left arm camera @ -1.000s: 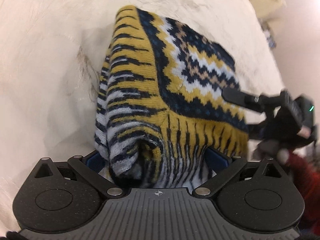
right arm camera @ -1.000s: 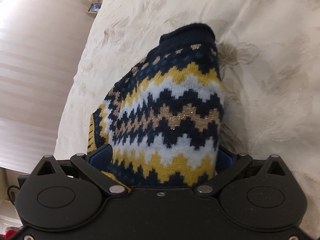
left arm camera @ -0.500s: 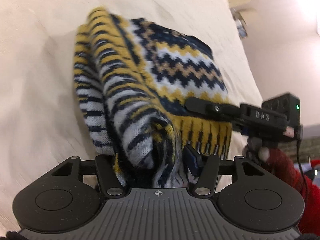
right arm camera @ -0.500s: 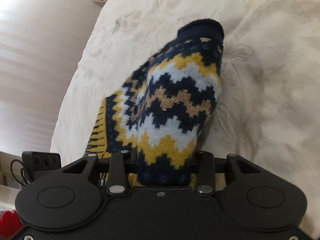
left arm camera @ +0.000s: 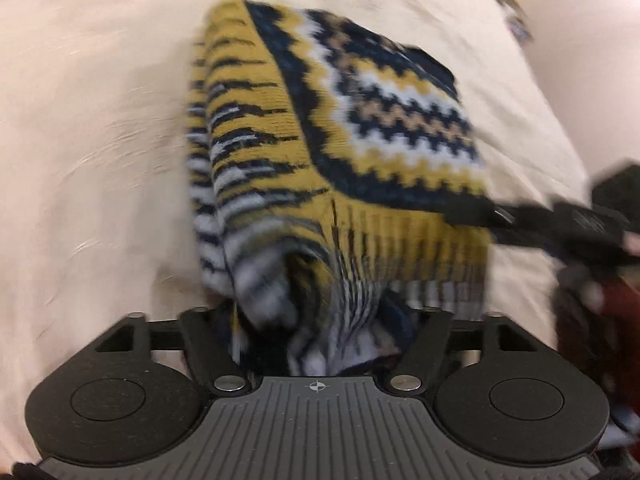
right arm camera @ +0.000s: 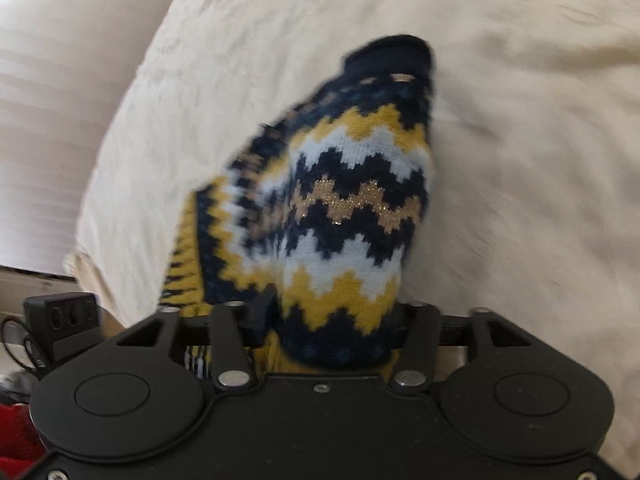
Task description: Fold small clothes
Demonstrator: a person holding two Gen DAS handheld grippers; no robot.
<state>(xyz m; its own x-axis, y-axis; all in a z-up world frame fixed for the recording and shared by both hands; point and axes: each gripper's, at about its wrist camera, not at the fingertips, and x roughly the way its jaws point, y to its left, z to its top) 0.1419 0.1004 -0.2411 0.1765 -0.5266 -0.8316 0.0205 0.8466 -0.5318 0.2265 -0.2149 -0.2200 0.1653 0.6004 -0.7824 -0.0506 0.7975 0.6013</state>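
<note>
I read both grippers' jaws as having closed and then just reopened partway: the left gripper [left arm camera: 320,320] and right gripper [right arm camera: 332,320] each stand at a middling width with the sweater [left arm camera: 340,152] bunched between them. The sweater, folded, lies on the cream bedspread [right arm camera: 520,120]. Blur prevents confirming pad pressure; I judge this fold complete and release underway.

Both grippers tilt steeply downward. The left gripper [left arm camera: 320,320] and right gripper [right arm camera: 332,320] have 2 jaws each, just been reopening, knit bunched between them.
</note>
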